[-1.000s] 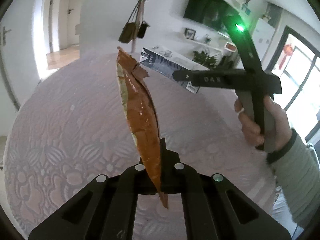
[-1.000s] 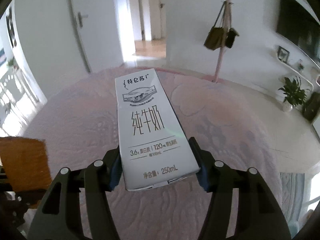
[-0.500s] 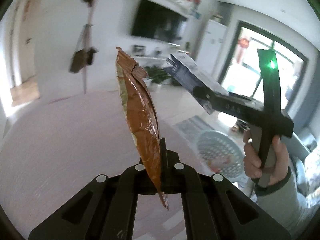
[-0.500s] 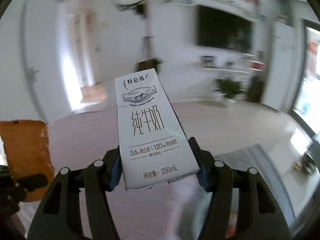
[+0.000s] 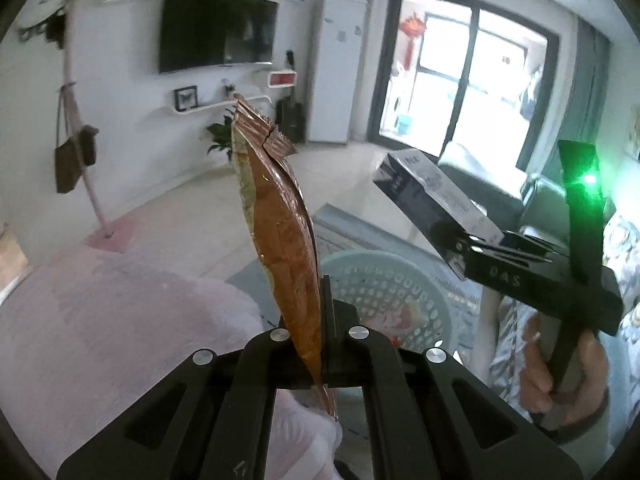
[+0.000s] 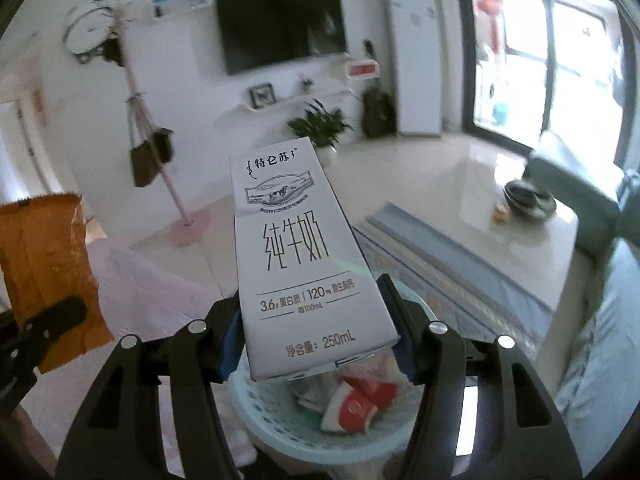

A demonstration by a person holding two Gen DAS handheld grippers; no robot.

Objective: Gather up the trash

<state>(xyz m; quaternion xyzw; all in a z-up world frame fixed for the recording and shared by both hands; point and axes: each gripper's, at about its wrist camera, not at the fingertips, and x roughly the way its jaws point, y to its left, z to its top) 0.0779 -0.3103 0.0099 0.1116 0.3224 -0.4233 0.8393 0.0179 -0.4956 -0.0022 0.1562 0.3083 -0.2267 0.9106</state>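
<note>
Basket, pale perforated plastic on the floor, already holds red-and-white scraps; all positions below are relative to it.

Milk carton: above the basket, over its mouth, clamped by the base between the right gripper fingers, which are spread about the carton's width. Risk: the carton tilts forward and away, so if let go here it may tumble and strike the far rim or bounce out.

Snack wrapper: above and to the left of the basket, pinched edge-on near its bottom by the nearly closed left gripper. Risk: it looks light and flat, so it may drift and land on the pink cover beside the basket.
</note>
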